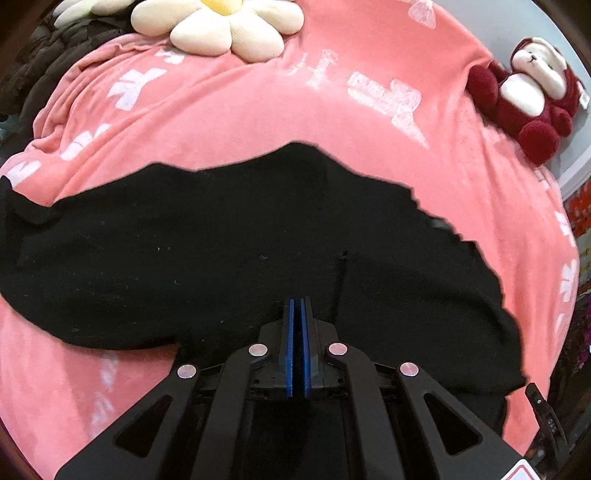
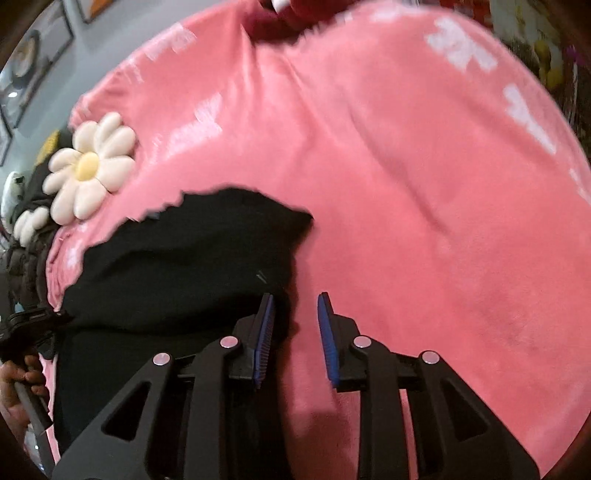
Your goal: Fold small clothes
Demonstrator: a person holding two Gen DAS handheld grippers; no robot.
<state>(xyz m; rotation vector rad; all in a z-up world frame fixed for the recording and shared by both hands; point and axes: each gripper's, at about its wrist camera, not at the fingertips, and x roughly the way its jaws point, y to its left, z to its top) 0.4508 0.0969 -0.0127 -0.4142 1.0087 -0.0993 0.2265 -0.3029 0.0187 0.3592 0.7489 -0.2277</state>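
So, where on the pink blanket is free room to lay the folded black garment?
The widest bare stretch of pink blanket lies to the right of the black garment, ahead of the open right gripper. Crowded: the far edge, with the flower cushion and the plush bear.

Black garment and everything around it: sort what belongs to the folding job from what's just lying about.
Job:
- black garment, spread on the pink blanket
- left tongs, closed over it
- right tongs, open at its edge

Lying about:
- daisy cushion
- red plush toy
- dark jacket
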